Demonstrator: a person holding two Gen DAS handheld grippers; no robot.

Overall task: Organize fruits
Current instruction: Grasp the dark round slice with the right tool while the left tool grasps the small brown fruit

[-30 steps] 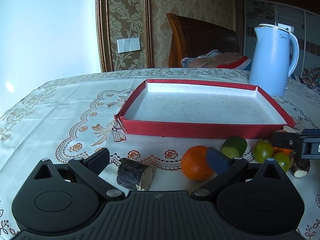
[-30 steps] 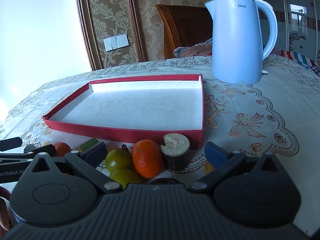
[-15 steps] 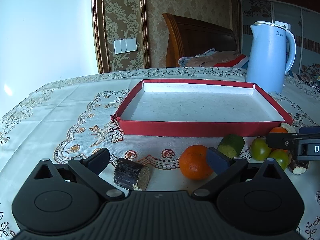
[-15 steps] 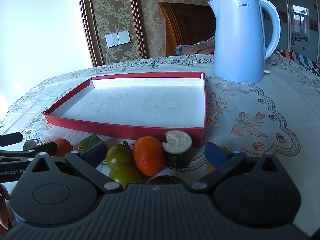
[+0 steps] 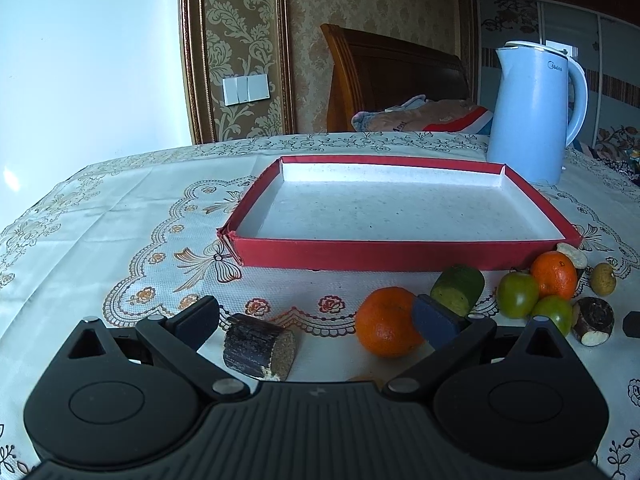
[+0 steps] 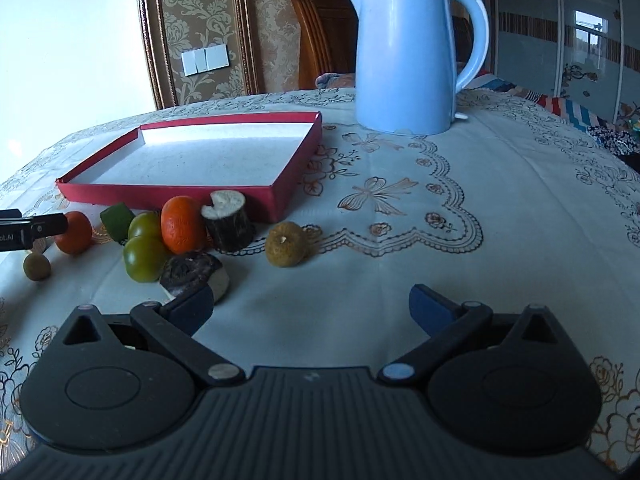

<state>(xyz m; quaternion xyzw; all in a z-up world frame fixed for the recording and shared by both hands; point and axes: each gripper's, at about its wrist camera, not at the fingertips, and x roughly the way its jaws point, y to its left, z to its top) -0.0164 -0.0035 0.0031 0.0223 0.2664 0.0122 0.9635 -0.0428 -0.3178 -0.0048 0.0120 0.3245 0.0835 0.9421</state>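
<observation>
A shallow red tray [image 5: 400, 255] [image 6: 168, 192] lies on the table with nothing in it. In front of it lie an orange [image 5: 384, 322] [image 6: 74, 232], a second orange [image 5: 554, 274] [image 6: 182, 230], two green fruits [image 5: 518, 294] [image 6: 144, 258], a green cut piece [image 5: 458, 290] [image 6: 116, 218], dark sugarcane chunks [image 5: 258, 346] [image 6: 228, 224] and a brownish round fruit [image 6: 286, 244]. My left gripper [image 5: 316, 316] is open, with a sugarcane chunk and the orange between its fingers. My right gripper [image 6: 312, 306] is open and empty, to the right of the pile.
A light blue electric kettle [image 5: 534, 114] [image 6: 408, 48] stands behind the tray's right corner. The table has an embroidered cream cloth [image 6: 460, 208]. A wooden chair [image 5: 384, 80] with folded cloth stands behind the table. My left gripper's tip [image 6: 32, 230] shows at the right wrist view's left edge.
My right gripper has pulled back and swung right, away from the fruit pile. My left gripper has drawn back slightly. The fruits have not moved.
</observation>
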